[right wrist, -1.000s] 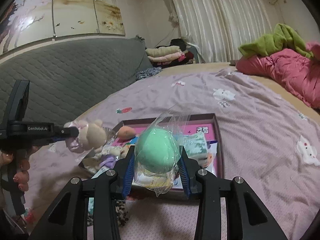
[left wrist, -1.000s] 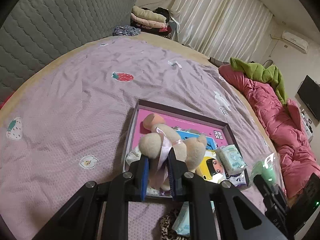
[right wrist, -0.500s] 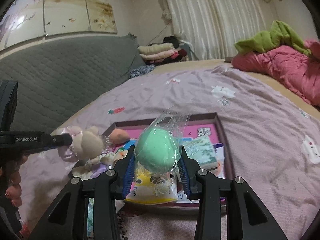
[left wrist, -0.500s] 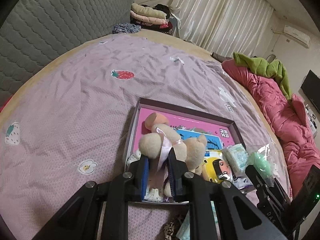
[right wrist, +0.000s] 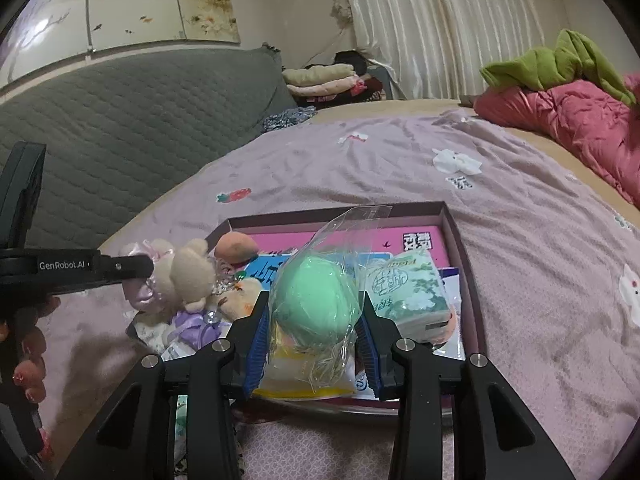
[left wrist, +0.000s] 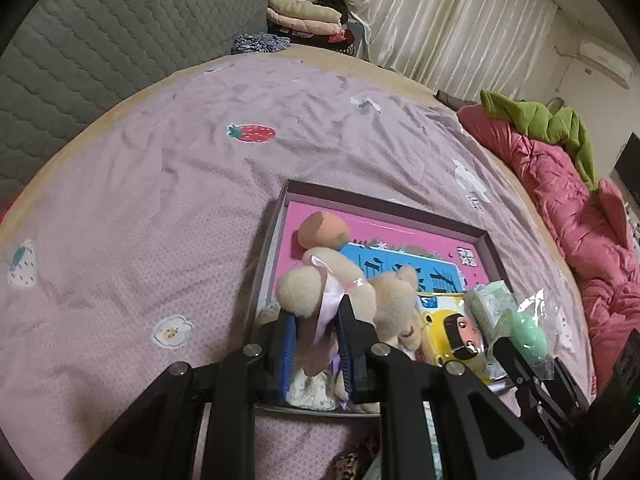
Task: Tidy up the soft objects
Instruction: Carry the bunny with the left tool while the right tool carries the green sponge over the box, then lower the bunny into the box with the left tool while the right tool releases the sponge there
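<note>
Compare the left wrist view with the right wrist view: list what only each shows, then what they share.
Only the left wrist view: the left gripper shut on the plush bear's ribbon, from behind.
Only the right wrist view: the painted wall panel, and a hand on the left gripper's handle.
Both: the tray, the orange sponge, the tissue pack, and the bagged green ball in the right gripper.

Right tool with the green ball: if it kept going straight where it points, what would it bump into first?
Probably the tray contents: the right tool, shut on the bagged green ball, points down at the yellow packet just beneath it. Depth is hard to judge.
</note>
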